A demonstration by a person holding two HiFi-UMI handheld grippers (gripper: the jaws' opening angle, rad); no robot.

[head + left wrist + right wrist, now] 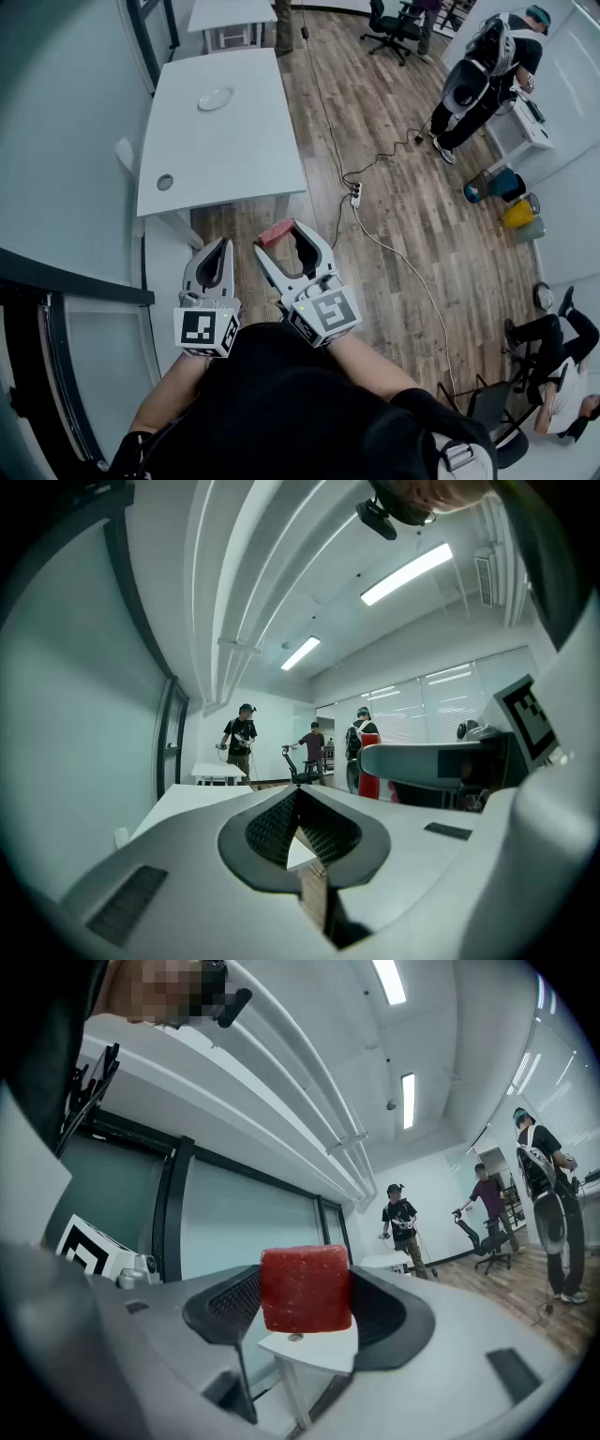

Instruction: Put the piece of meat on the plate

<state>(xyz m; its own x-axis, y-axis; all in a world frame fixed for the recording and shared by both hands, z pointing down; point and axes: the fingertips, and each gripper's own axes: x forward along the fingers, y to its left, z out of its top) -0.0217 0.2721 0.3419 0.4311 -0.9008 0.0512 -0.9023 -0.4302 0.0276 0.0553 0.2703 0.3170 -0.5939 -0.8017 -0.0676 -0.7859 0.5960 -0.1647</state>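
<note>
R gripper (283, 236), mid-frame, clamps the meat (305, 1288); L gripper (223, 247) beside it closed, empty; plate (216, 98) on table (253, 150) upper left.

right gripper (306, 1294) | fingers (235, 1304) pressed on red piece of meat (306, 1286) | white table (313, 1349) behind it
</note>
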